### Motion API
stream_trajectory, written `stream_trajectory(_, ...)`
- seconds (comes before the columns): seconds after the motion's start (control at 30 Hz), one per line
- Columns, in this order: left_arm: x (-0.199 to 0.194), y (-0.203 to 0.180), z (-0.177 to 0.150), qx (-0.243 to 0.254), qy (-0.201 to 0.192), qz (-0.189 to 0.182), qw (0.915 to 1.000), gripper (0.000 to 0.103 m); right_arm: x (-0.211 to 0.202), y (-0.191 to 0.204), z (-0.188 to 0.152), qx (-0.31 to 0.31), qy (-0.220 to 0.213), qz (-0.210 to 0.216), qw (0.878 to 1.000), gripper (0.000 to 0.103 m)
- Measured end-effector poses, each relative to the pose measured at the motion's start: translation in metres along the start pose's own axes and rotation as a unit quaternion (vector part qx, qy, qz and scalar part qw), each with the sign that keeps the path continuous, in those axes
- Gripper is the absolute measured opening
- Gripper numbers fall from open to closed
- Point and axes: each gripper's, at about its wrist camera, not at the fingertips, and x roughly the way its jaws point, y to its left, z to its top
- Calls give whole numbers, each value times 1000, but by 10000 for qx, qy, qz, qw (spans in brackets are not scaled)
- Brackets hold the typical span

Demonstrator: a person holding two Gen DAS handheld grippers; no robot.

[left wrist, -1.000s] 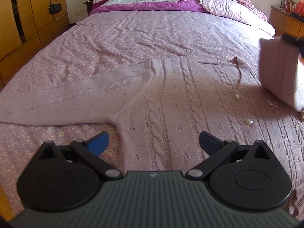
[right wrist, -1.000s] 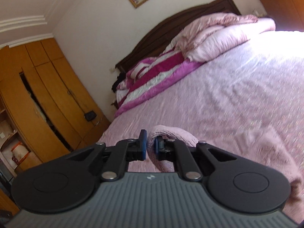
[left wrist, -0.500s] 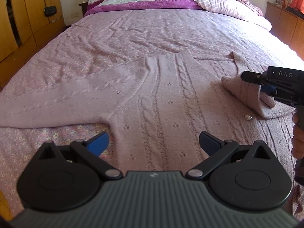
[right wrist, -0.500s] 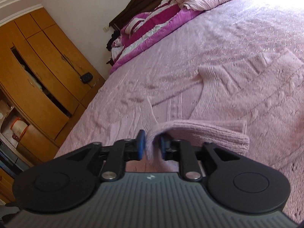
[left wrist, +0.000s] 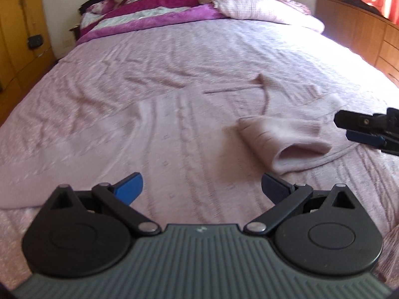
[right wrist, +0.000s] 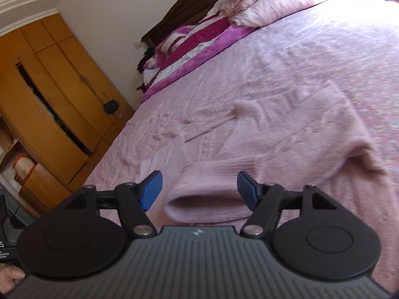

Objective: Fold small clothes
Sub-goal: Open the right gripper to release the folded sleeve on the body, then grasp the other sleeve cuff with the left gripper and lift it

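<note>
Lying crosswise, sleeve [left wrist: 286, 139] cuff nearest.

a home bedroom — made bed [left wrist: 199, 57], striped quilt [left wrist: 149, 10], wooden wardrobe [right wrist: 49, 94].

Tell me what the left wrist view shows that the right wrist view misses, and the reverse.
Left wrist view only: the open left tool, the right tool from outside, the wooden dresser.

Right wrist view only: the tall orange-brown wooden wardrobe, a white ceiling moulding, the right tool's open blue pads framing the cuff.

Both: the pink cable-knit cardigan, its folded-in sleeve, the striped magenta blanket.
</note>
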Motion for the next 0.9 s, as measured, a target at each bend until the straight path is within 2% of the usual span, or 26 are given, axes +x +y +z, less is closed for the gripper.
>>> stream_trajectory(0.13, 16, -24, 10, 47, 84, -323, 9994, 103, -20, -23, 1, 291, -149, -292, 9990, 77)
stream_trajectory(0.27, 25, -54, 19, 332, 52, -429, 9985, 103, -35, -45, -1, 479, -295, -353, 9978, 78)
stream_trajectory(0.43, 37, -85, 24, 849, -6, -380, 9957, 103, -39, -63, -4, 710, -531, -541, 9946, 78)
stream_trajectory(0.6, 49, -98, 26, 1222, -187, -298, 9919, 103, -36, -81, -9, 982, -596, -562, 9918, 78)
stream_trajectory(0.9, 72, -116, 17, 1721, -279, -342, 9841, 81, -25, -99, -20, 1242, -697, -554, 9882, 78)
